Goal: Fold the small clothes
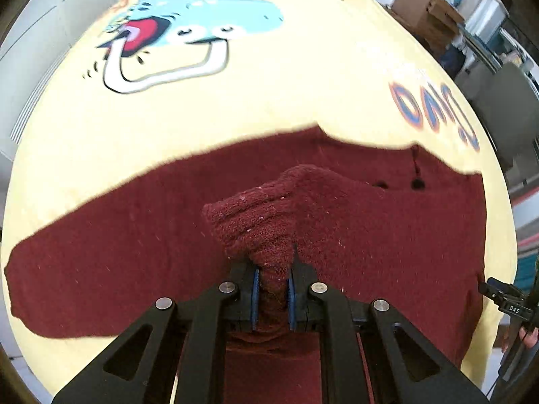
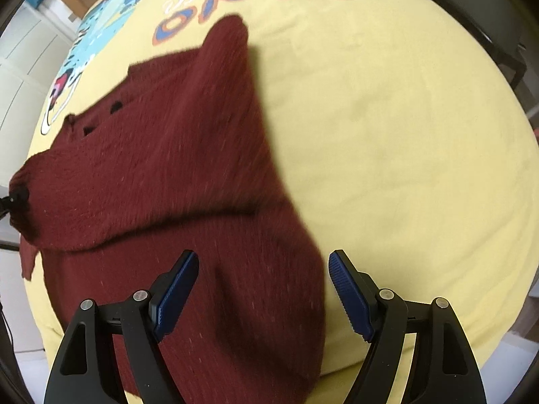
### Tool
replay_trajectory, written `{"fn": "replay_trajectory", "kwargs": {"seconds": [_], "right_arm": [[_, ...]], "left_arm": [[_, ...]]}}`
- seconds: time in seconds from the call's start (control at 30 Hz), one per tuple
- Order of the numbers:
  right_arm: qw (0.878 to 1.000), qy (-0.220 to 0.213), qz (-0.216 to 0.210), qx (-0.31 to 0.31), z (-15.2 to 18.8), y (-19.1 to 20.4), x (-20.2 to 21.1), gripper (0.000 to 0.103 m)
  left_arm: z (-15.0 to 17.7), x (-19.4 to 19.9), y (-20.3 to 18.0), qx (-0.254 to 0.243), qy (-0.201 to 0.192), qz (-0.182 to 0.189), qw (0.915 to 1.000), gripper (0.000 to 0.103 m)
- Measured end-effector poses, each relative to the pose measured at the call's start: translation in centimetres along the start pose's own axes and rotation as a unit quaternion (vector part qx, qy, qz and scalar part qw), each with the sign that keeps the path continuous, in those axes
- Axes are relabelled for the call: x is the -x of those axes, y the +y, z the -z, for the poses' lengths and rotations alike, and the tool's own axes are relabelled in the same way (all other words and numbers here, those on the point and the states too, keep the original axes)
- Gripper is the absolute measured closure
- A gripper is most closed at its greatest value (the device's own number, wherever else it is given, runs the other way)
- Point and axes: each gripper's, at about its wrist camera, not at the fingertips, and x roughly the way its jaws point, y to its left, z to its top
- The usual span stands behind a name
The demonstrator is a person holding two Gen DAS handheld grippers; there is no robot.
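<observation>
Tool, left [image 1: 272,298]: pads clamped on a pinched ridge of the dark red sweater [image 1: 337,222]; the knit rises in a peak just ahead of the pads, so the cloth is lifted off the surface to be carried over for a fold.
Tool, right [image 2: 264,289]: jaws standing apart, nothing between the pads; it hangs above the sweater's near part, probably ready to pin or take a second corner.
Sweater: spread on the yellow sheet [image 2: 387,134], mostly left of and beneath the right tool; one layer already lies doubled over, with a fold line running across just ahead of that tool.
Sheet: cartoon print [image 1: 188,33] lies well beyond the left tool, clear of the work.
Step, judged: a fold is partly made.
Risk: thick knit could slip from a narrow pinch.
</observation>
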Motion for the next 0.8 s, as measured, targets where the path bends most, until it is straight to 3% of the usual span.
{"fn": "replay_trajectory", "kwargs": {"seconds": [0.13, 0.4, 0.43, 0.47, 0.53, 0.63, 0.8], "right_arm": [[1.0, -0.016, 0.009, 0.002, -3.1, 0.4, -0.2, 0.022], [1.0, -0.009, 0.012, 0.012, -7.7, 1.9, -4.2, 0.024], [1.0, -0.005, 0.009, 0.013, -7.9, 2.0, -4.5, 0.034], [1.0, 0.001, 0.0, 0.014, -8.0, 2.1, -4.9, 0.056], [1.0, 0.011, -0.014, 0.004, -8.2, 2.0, -5.2, 0.08], [1.0, -0.011, 0.0, 0.002, -8.1, 1.9, -4.1, 0.085], [0.999, -0.035, 0.013, -0.002, -7.0, 0.5, -2.4, 0.086]], "left_arm": [[1.2, 2.4, 3.9, 0.017, -0.001, 0.003, 0.9999, 0.093], [3.2, -1.1, 6.9, 0.039, 0.033, 0.008, 0.9986, 0.093], [3.2, -1.2, 7.0, 0.042, 0.032, 0.011, 0.9985, 0.093], [3.2, -1.2, 7.1, 0.043, 0.032, 0.012, 0.9985, 0.093], [3.1, -1.1, 6.9, 0.037, 0.032, 0.01, 0.9988, 0.093], [2.7, -0.7, 6.3, 0.026, 0.026, 0.003, 0.9993, 0.093], [2.9, 0.2, 5.3, 0.005, 0.019, 0.001, 0.9998, 0.092]]}}
